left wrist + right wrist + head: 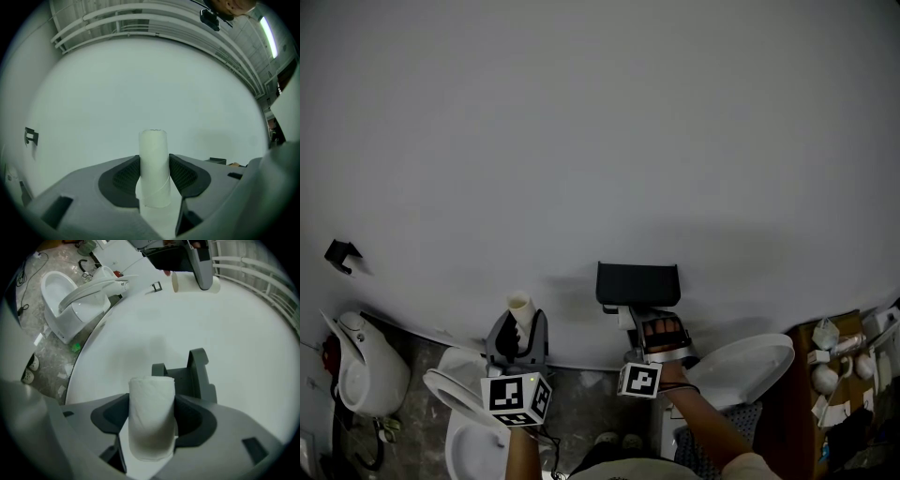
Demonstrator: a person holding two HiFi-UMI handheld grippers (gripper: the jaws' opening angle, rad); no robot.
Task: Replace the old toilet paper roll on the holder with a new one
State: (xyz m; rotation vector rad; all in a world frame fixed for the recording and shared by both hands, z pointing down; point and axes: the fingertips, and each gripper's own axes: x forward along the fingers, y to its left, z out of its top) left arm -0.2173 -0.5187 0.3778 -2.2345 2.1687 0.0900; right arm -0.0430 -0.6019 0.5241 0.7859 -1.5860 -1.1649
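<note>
An empty cardboard tube (153, 164) stands upright between the jaws of my left gripper (153, 174), which is shut on it in front of the bare white wall. In the head view that tube (519, 309) pokes up above the left gripper (517, 330). My right gripper (151, 416) is shut on a new white toilet paper roll (151, 423). The dark holder (190, 373) on the wall is just ahead of the roll. In the head view the right gripper (642, 319) sits right below the holder (637, 284), and the roll is hidden there.
A white toilet (473, 427) stands below the left gripper, and a raised toilet lid (742, 368) is at the right. A white urinal-like fixture (361, 373) and a small black hook (342, 253) are at the left. A cluttered shelf (844, 370) is at the far right.
</note>
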